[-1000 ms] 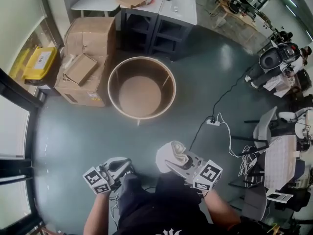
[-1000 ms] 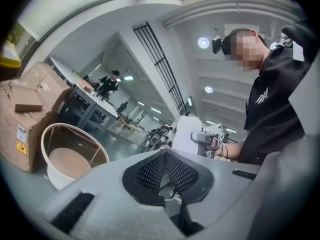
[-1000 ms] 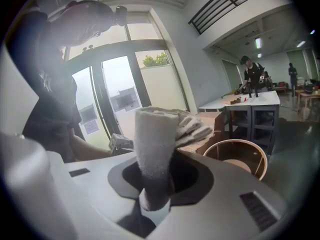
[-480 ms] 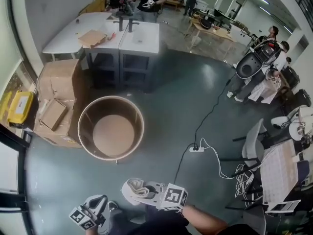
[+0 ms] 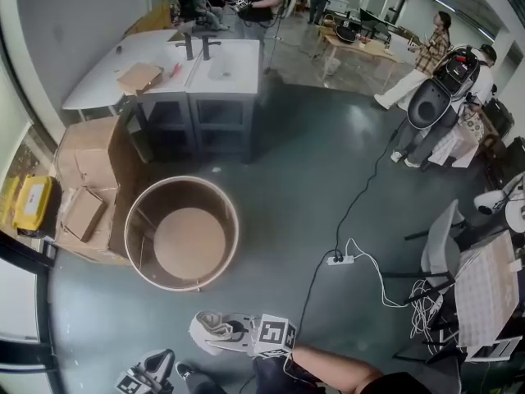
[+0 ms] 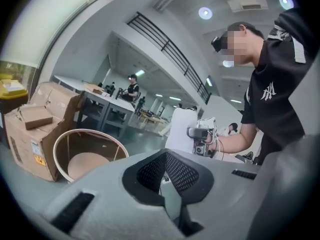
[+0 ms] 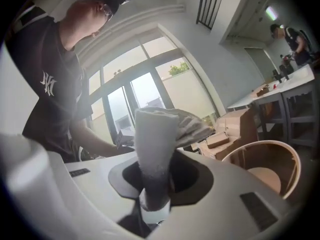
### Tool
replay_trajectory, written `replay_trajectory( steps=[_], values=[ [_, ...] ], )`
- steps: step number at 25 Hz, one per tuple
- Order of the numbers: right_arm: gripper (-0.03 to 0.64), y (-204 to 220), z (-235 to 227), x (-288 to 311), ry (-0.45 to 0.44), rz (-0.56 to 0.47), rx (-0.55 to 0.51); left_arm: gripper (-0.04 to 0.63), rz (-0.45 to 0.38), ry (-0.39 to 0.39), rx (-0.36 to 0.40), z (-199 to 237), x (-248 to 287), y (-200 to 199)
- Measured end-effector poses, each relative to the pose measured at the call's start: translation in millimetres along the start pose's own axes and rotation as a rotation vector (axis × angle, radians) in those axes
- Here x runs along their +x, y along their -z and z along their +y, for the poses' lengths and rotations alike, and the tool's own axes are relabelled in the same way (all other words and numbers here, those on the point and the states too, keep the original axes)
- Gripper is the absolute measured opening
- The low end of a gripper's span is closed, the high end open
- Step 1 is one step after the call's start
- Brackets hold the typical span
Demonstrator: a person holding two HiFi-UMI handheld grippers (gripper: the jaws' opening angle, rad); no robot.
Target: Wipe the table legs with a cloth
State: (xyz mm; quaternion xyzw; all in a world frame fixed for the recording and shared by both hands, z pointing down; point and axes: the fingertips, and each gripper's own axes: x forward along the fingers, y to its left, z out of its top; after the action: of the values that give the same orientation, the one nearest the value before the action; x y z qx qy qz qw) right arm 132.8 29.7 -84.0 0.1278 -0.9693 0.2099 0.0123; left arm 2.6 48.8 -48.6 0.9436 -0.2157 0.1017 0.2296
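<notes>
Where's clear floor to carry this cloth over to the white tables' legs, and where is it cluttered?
Bare floor runs from the round wooden stand to the white tables, bordered on the right by the black cable. Crowded: cardboard boxes on the left, power strip and chair at right.

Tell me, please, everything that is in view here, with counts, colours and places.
round table: one, wooden, floor centre-left
cardboard boxes: several, brown, left of the table
case: one, yellow, far left
desks: two, white, behind the table
power strip: one, white, floor at right
chair: one, white, right
people: several, background
cloth: one, white, in right gripper
right gripper: shut on cloth
left gripper: shut, empty
</notes>
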Motion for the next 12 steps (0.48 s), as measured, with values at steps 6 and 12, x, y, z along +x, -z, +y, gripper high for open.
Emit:
replay_trajectory(
  steps=[6, 12],
  values=[
    [0.084, 35, -24, 48, 0.228, 0.006, 0.037, 0.006, 0.013, 0.108, 0.118, 31, -15, 5],
    [0.084, 56, -47, 91, 0.445, -0.06, 0.024, 0.006, 0.021, 0.226, 0.139, 68, -33, 35]
  ],
)
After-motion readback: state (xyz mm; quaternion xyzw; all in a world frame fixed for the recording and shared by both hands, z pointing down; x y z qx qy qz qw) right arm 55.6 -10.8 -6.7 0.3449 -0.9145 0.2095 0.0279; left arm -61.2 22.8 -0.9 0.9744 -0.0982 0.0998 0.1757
